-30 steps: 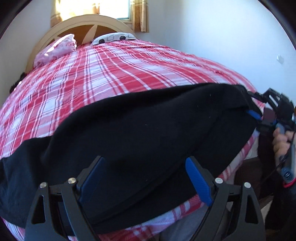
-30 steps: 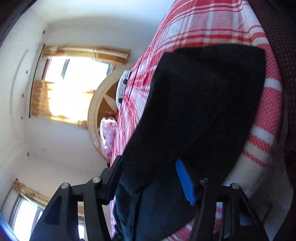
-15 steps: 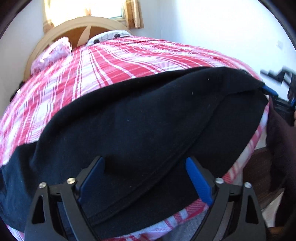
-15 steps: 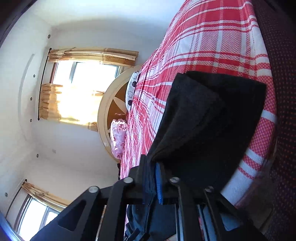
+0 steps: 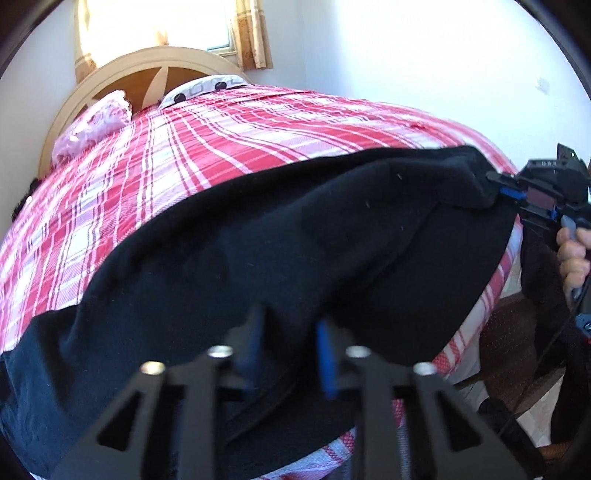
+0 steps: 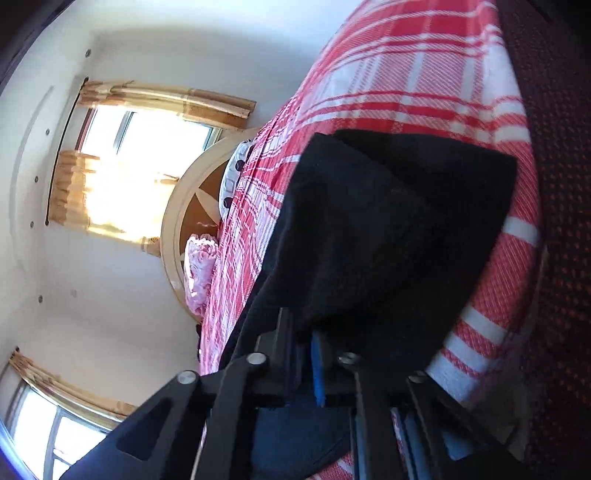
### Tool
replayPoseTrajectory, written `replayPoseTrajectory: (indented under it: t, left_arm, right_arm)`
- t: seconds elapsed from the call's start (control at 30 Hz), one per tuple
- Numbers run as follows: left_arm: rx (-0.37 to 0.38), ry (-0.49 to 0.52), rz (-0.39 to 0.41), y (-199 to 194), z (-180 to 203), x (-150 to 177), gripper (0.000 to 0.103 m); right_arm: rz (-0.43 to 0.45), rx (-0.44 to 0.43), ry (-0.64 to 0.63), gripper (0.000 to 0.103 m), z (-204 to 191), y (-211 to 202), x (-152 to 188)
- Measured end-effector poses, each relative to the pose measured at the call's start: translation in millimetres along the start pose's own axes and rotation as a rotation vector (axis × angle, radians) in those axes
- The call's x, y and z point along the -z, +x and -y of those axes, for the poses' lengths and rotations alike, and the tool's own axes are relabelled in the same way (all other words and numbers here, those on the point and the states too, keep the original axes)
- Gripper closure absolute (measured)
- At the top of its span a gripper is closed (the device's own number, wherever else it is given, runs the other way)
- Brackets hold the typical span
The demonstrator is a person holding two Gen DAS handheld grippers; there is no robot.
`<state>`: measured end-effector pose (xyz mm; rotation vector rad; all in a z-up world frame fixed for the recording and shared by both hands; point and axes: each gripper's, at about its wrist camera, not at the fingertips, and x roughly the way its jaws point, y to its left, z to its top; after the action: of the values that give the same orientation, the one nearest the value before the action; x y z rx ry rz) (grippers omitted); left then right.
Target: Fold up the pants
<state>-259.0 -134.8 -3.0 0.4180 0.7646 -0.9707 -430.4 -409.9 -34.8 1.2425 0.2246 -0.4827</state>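
Left wrist view: left gripper (image 5: 290,354) and right gripper (image 5: 511,192) have both just clamped the near edge of the pants (image 5: 280,251); fold lift can begin

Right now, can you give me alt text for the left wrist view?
The left gripper, bottom centre, is shut on the near edge of black pants spread across a red plaid bed. At the right edge, the right gripper, held by a hand, pinches the pants' far corner. Behind are a headboard, a pink pillow and a window.
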Motion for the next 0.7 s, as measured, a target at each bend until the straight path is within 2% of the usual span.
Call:
replayPoseTrajectory:
  t: [0.07,0.13,0.33,0.5,0.57,0.67,0.7]
  left_arm:
    - [0.039,-0.045,0.004,-0.6,-10.3,-4.0,0.092]
    - [0.062,-0.060,0.018,-5.2,-12.8,-6.3,0.092]
    - [0.129,0.002,0.067,-33.8,-3.5,-12.3,0.092]
    - [0.126,0.067,-0.005,-17.9,10.6,2.3,0.092]
    - [0.128,0.058,-0.052,-5.3,13.4,9.1,0.092]
    - [0.119,0.067,-0.054,-6.2,15.9,11.4,0.092]
    - [0.115,0.072,-0.055,-7.1,17.0,10.4,0.091]
  right_arm:
    - [0.017,0.010,-0.070,0.098,-11.3,-3.9,-4.2]
    - [0.041,0.012,-0.139,0.099,-27.4,-10.7,-9.8]
    - [0.075,0.019,-0.312,0.099,-61.5,-39.6,-27.6]
    - [0.031,0.122,-0.368,0.099,-34.4,-51.8,-19.2]
    - [0.003,0.159,-0.346,0.099,-14.1,-47.3,-14.3]
    - [-0.034,0.204,-0.284,0.100,14.2,-32.8,-8.7]
    - [-0.025,0.191,-0.283,0.100,12.4,-34.9,-10.9]
